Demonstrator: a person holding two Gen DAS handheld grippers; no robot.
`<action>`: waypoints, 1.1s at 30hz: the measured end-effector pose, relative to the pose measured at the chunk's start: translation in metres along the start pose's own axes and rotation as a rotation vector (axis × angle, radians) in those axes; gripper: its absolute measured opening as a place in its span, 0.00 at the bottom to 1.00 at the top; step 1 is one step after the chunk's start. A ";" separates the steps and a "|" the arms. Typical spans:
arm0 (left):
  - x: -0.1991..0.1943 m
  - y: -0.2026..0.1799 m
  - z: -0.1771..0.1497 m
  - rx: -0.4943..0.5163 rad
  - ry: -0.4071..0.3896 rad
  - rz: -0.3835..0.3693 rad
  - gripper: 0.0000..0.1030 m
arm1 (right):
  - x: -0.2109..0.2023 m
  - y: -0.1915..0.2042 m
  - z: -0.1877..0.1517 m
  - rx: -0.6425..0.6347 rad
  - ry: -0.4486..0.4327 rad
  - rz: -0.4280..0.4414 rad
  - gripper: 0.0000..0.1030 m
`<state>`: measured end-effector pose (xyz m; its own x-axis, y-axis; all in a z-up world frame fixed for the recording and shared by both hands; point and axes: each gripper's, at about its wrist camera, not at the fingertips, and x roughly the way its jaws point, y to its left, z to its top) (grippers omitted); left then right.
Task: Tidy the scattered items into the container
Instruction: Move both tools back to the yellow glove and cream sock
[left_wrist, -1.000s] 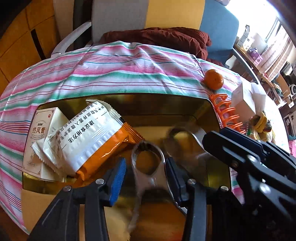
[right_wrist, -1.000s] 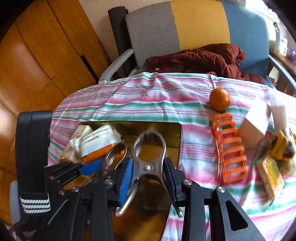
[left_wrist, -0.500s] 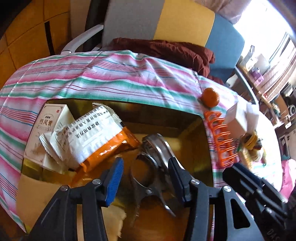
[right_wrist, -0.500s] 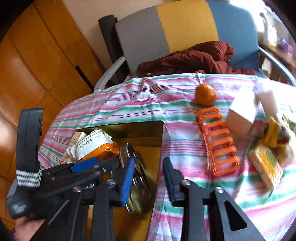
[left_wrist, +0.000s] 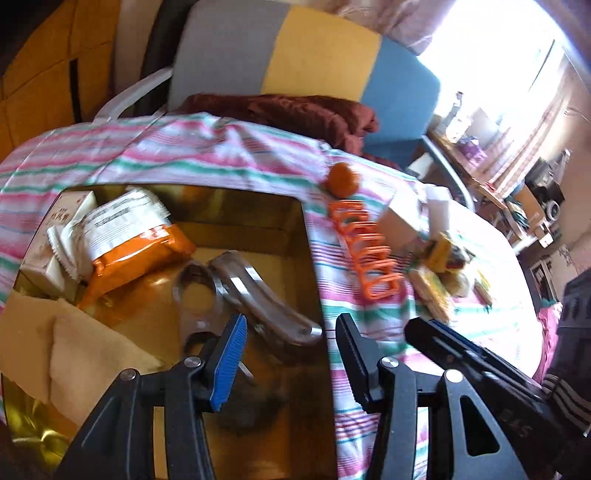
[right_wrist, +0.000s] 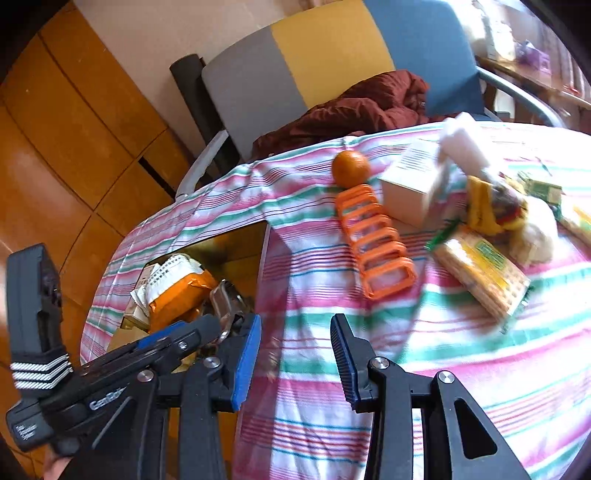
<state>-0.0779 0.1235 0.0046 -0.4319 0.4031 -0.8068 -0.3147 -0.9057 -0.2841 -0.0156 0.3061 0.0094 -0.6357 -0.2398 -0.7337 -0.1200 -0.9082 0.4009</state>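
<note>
Counter under a pink-green-white striped cloth filled most of both views, multicolour chair with a dark red blanket behind it. Gold container sat sunk in the cloth at the counter's left part, open on top. Inside it: beige cloth at the near left corner, orange-and-white packet leaning on a white box at the far left, two metal clips lying loose on the gold floor near the middle, one overlapping the other.

Left claw hung over the container's right edge, jaws parted after opening a little in the last second, nothing between the pads; clips lay just beyond its blue pad, not gripped. Right claw was over bare striped cloth right of the container, jaws also just opened and standing apart, empty.

Still scattered on the cloth, right of the container: orange plastic rack lying flat, white carton just right of it, cracker pack nearer, yellow toy by a white blurred item, small green box far right, tangerine touching the rack's far end.
</note>
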 end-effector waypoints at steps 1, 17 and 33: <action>-0.001 -0.005 -0.002 0.017 -0.005 0.000 0.49 | -0.003 -0.005 -0.003 0.002 -0.006 -0.008 0.39; 0.012 -0.088 -0.045 0.251 0.057 -0.154 0.49 | -0.042 -0.137 0.000 0.181 -0.101 -0.186 0.46; 0.037 -0.109 -0.064 0.335 0.156 -0.127 0.49 | -0.018 -0.175 0.089 0.199 -0.137 -0.203 0.82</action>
<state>-0.0055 0.2286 -0.0274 -0.2465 0.4614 -0.8523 -0.6268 -0.7466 -0.2229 -0.0512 0.5003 0.0011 -0.6790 0.0002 -0.7342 -0.3928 -0.8449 0.3631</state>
